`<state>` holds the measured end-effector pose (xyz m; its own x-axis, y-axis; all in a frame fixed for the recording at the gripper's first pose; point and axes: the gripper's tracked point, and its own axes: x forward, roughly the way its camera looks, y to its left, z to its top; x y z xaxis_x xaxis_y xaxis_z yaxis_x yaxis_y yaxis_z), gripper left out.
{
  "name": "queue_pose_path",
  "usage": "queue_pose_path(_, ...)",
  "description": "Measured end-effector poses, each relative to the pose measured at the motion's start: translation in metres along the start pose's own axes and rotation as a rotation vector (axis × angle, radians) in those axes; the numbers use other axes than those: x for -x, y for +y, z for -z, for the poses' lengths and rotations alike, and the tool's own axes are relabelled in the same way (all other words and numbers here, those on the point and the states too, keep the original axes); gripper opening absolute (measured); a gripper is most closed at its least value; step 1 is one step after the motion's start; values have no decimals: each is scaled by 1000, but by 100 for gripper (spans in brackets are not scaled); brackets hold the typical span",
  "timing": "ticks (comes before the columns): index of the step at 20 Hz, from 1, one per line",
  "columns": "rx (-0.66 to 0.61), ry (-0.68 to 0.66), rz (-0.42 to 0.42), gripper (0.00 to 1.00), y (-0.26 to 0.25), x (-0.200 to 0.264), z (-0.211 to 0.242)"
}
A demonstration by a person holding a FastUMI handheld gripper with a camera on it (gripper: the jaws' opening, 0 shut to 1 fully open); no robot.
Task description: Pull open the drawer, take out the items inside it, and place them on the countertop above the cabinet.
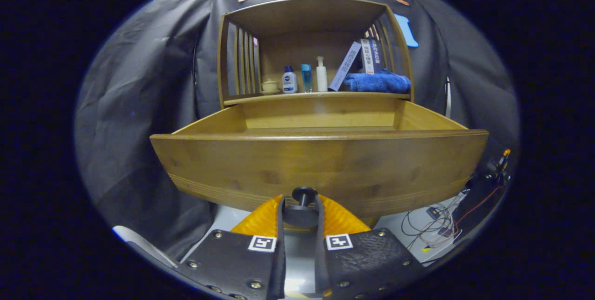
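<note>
Gripping the drawer's knob (pixel 304 194) between both fingers of our gripper (pixel 300 214), nearly closed, we see the drawer (pixel 320 165) pulled well out toward us, its interior above and beyond, below the countertop (pixel 316 96).

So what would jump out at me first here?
The big wooden drawer, pulled wide open toward you, just beyond the claw, whose fingers are closed on its dark round knob. Above it, on the countertop, sit small bottles and a folded blue towel.
</note>
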<state>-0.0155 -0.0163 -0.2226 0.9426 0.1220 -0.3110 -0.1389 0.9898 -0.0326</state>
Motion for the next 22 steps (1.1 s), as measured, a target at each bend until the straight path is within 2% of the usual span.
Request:
queue_pose_path(2,-39,13,6,25,-1,1,1)
queue_pose_path(5,-51,-97,37,43,-8,11,-34)
queue_pose_path(7,-75,-142,84,69,-19,22,-65)
queue_pose_path(9,-105,-194,95,96,-19,32,-96)
queue_pose_path(11,-118,-208,117,94,-23,35,-123)
queue_pose_path(14,-124,-164,208,96,-38,26,-150)
queue_pose_path(18,-72,-128,206,96,-31,-4,-187)
queue_pose_path(22,42,7,196,97,-24,-53,-190)
